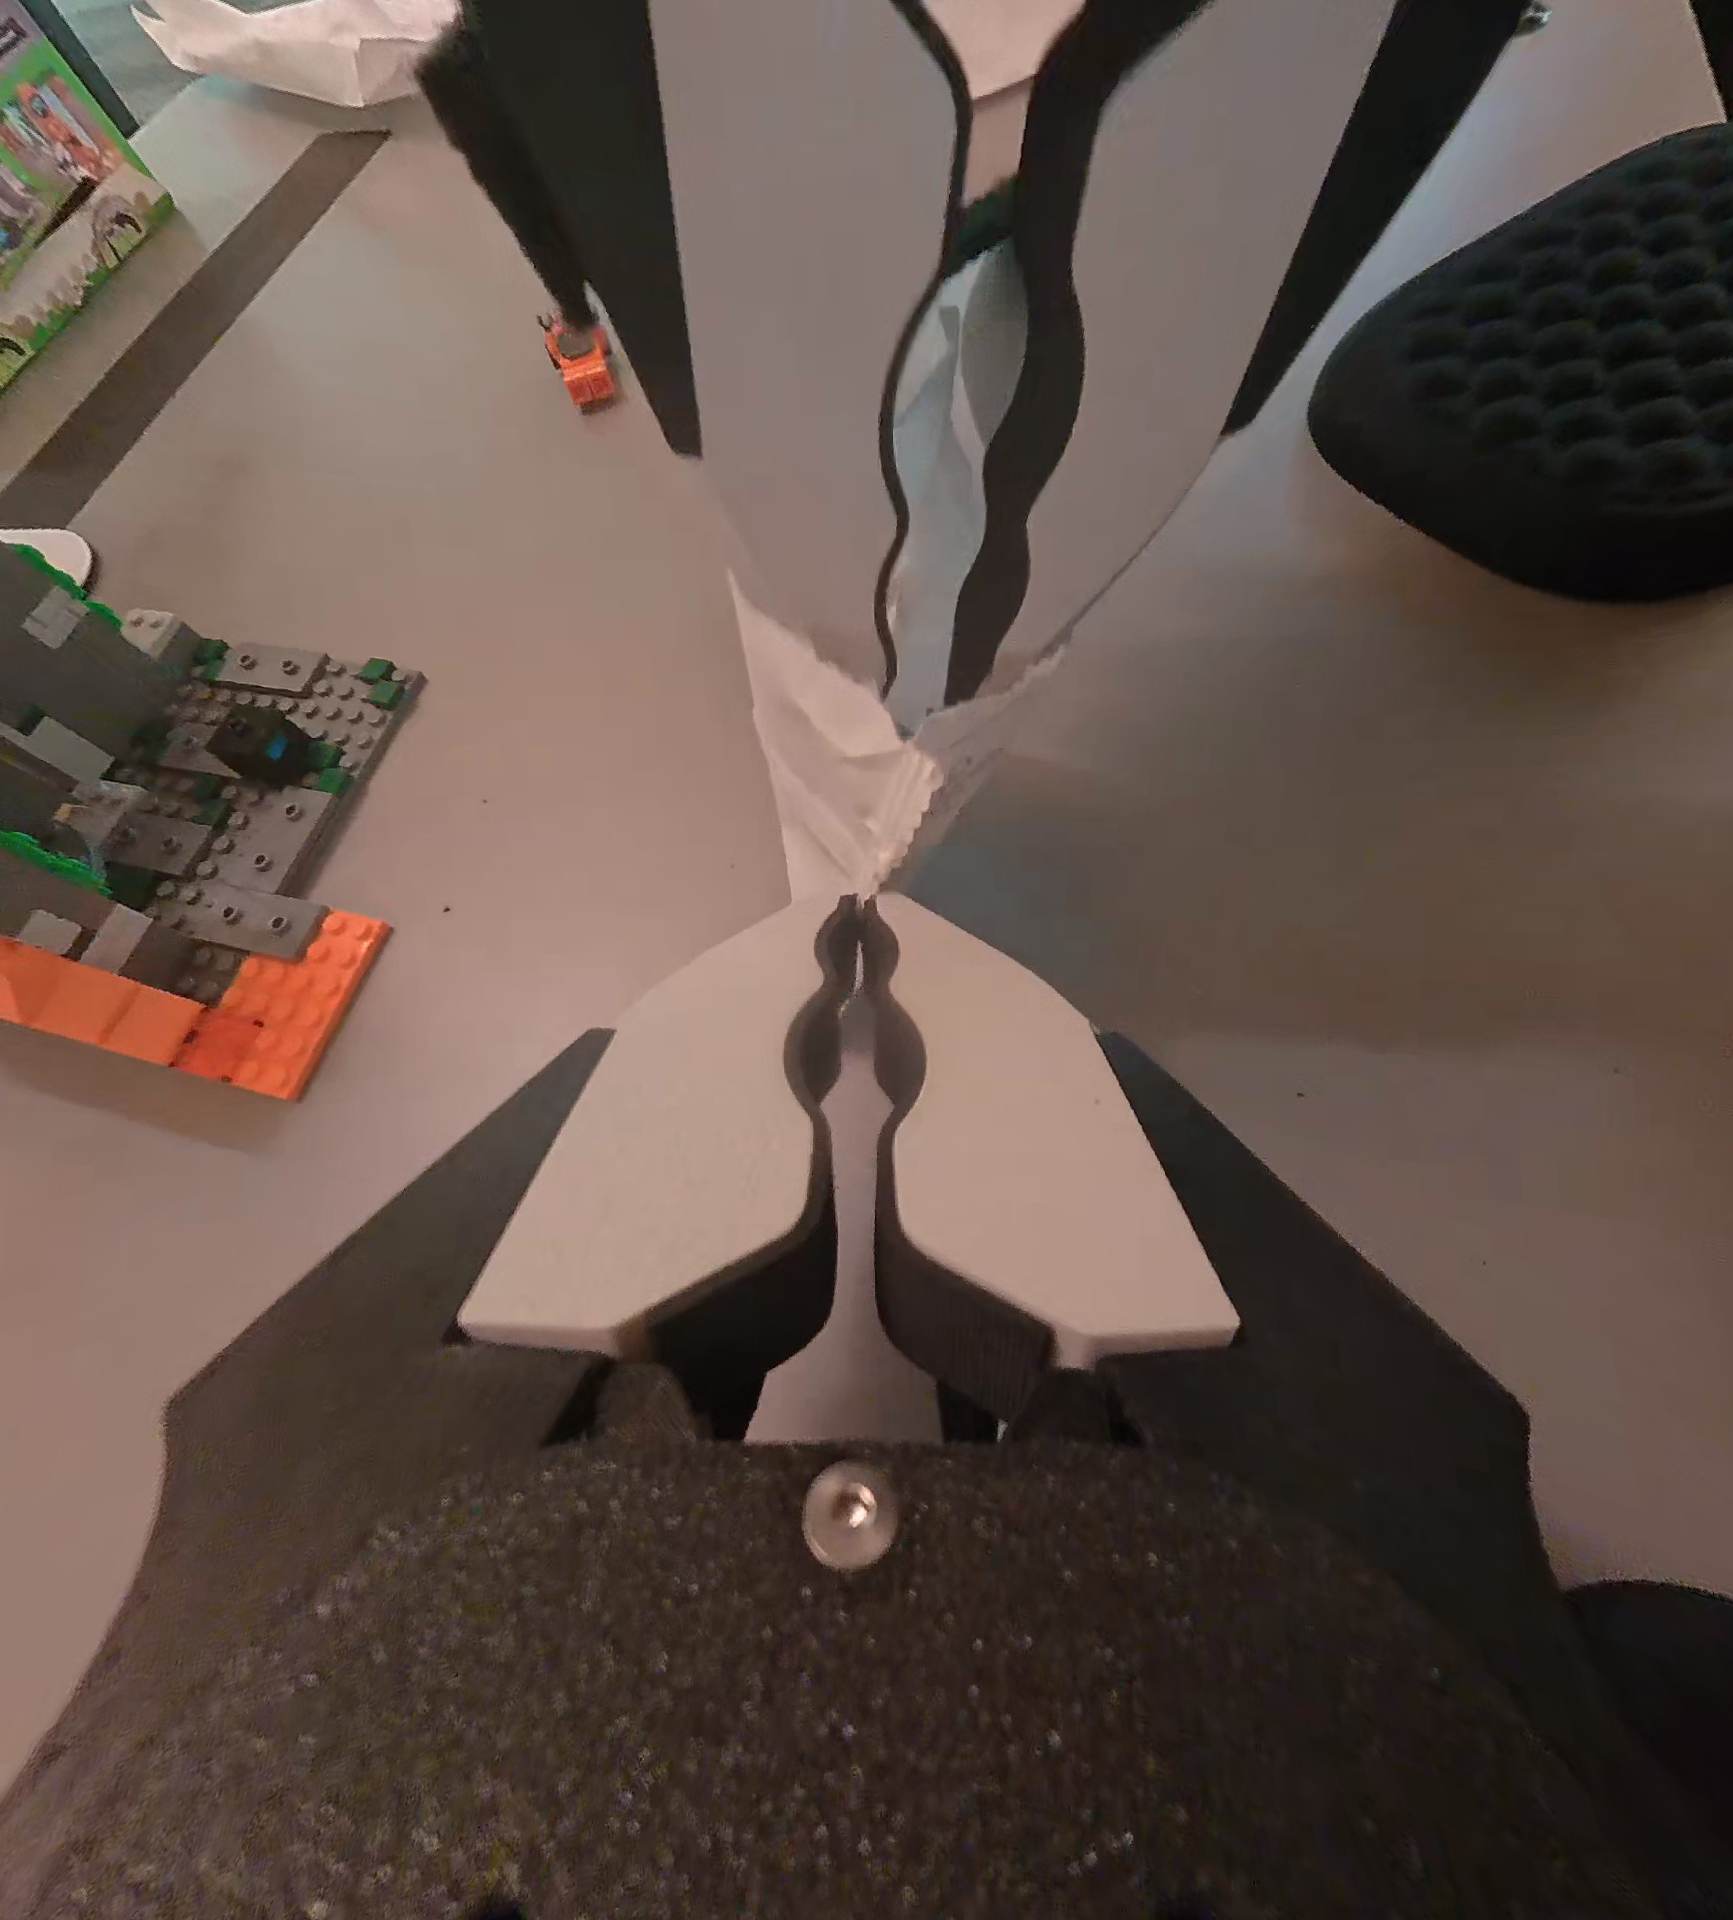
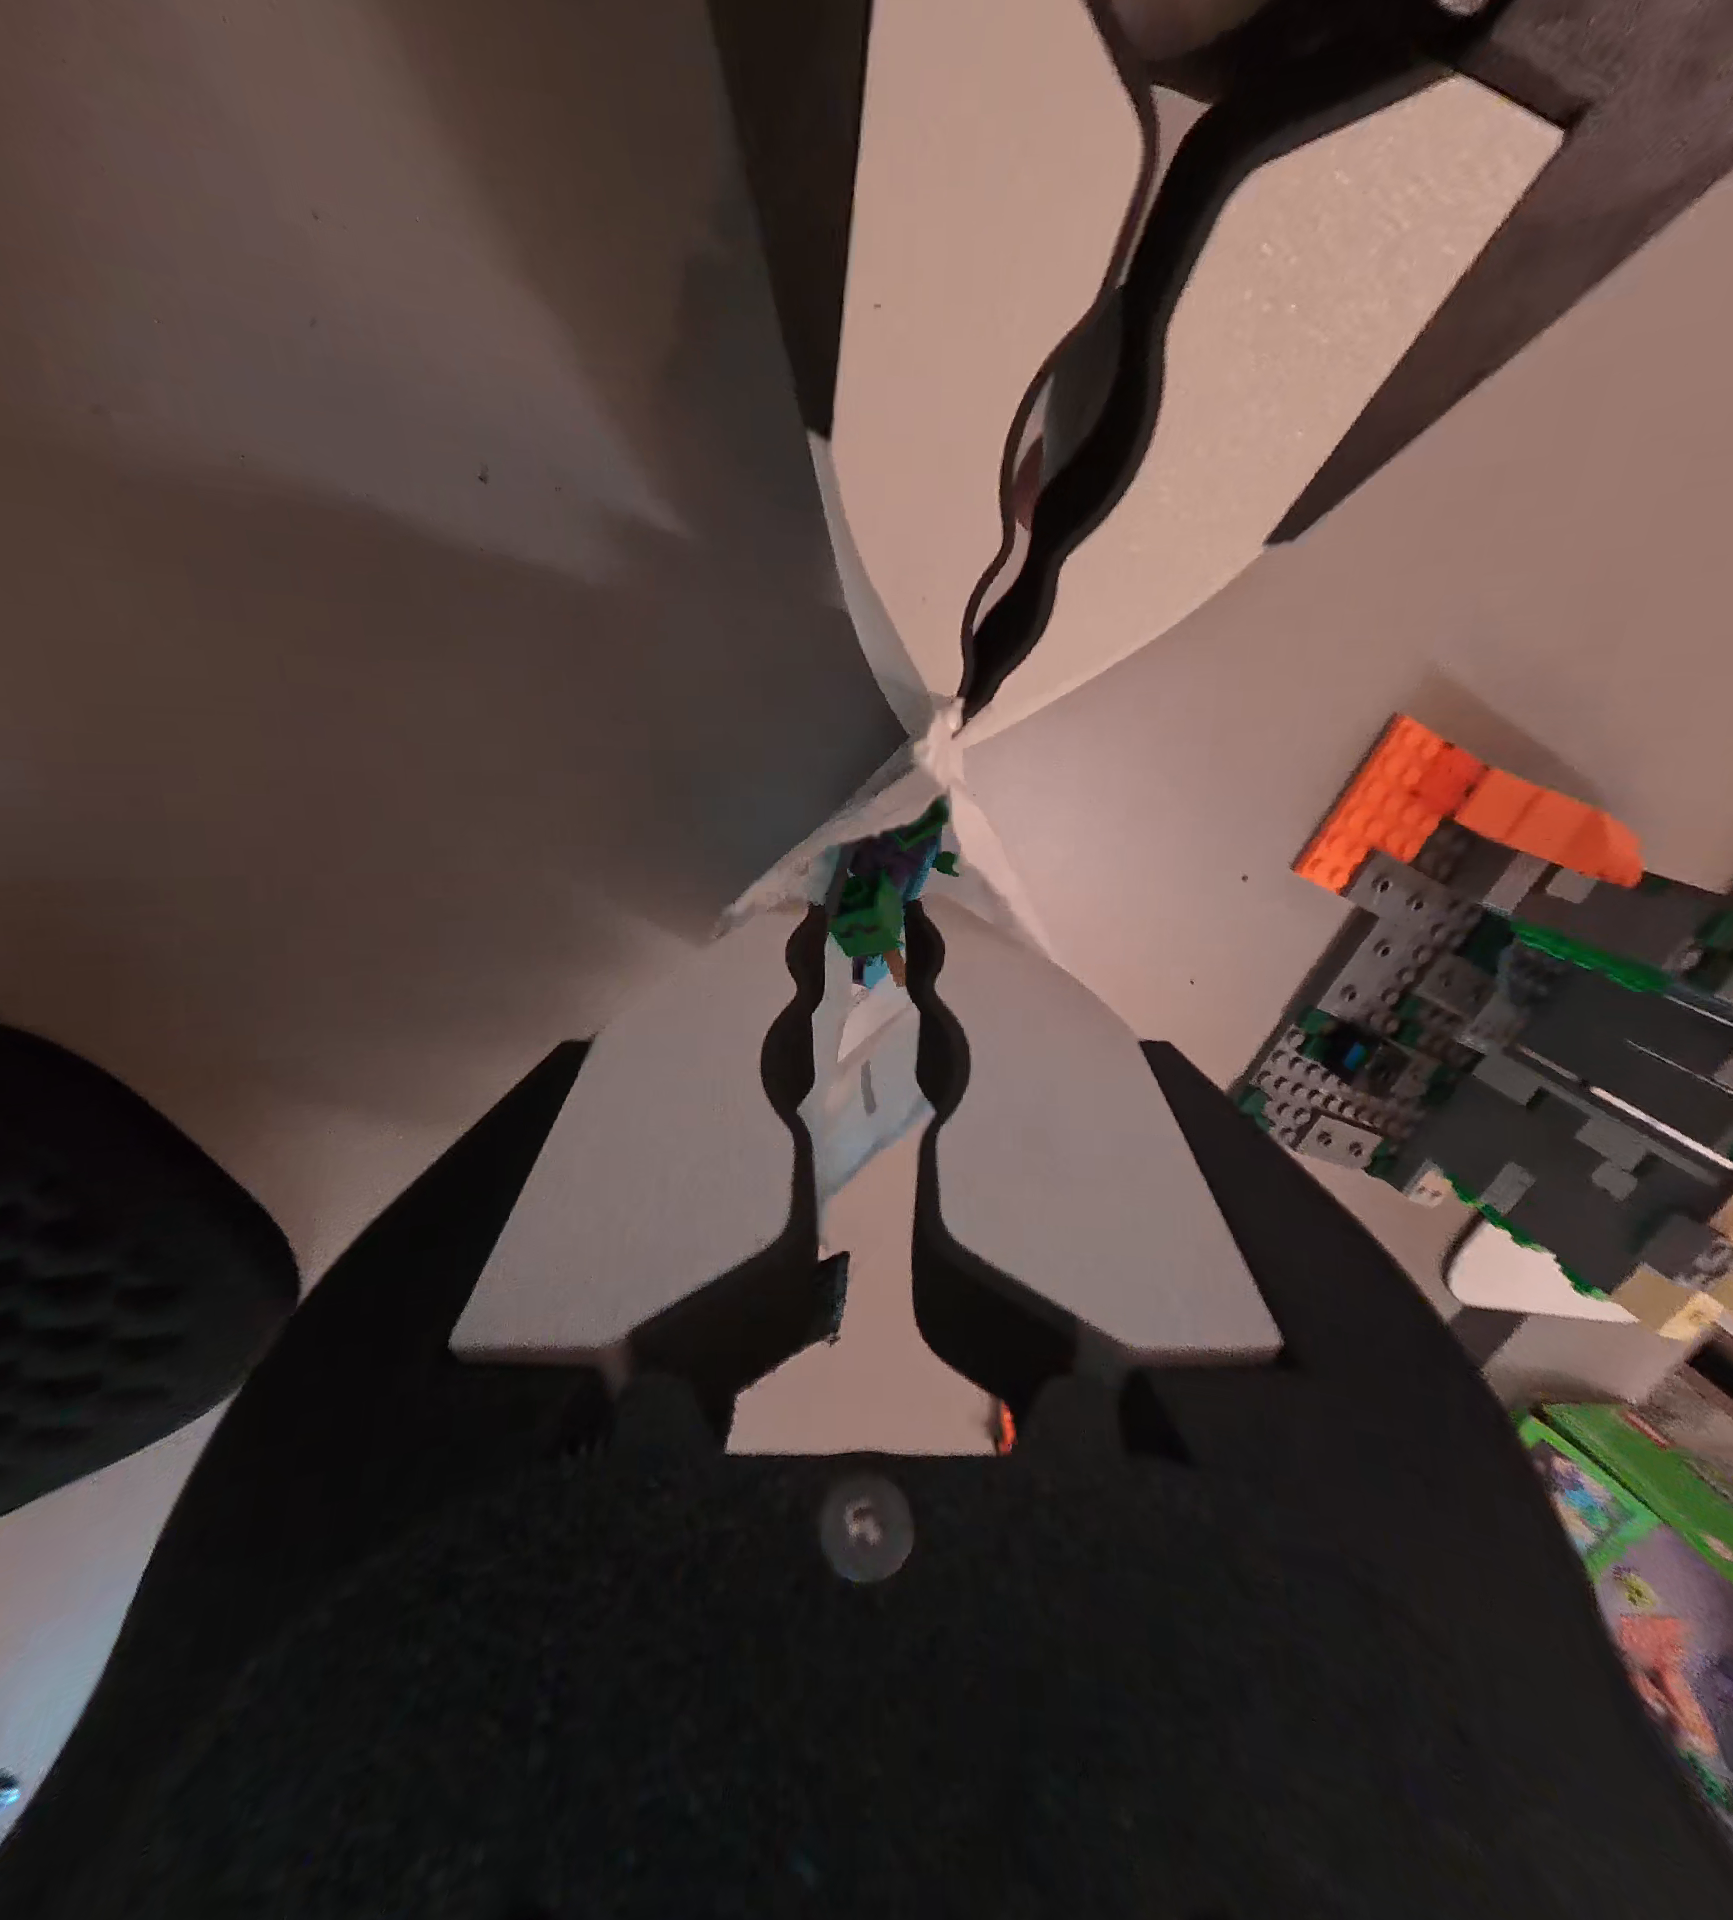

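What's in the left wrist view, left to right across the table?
Green printed cardboard box → grey, green and orange toy-brick build → small orange brick piece → white paper bag pinched by the left gripper, with the right gripper on its far end → black honeycomb-textured cushion.

**Bag contents, box and cushion only partly seen**

In the right wrist view the white paper bag hides most of its contents; only a blurred green and blue brick figure shows at the torn opening, centre of frame. The green printed box is cut by the upper left edge. The black cushion runs off the right edge. The brick model blurs toward the right edge.
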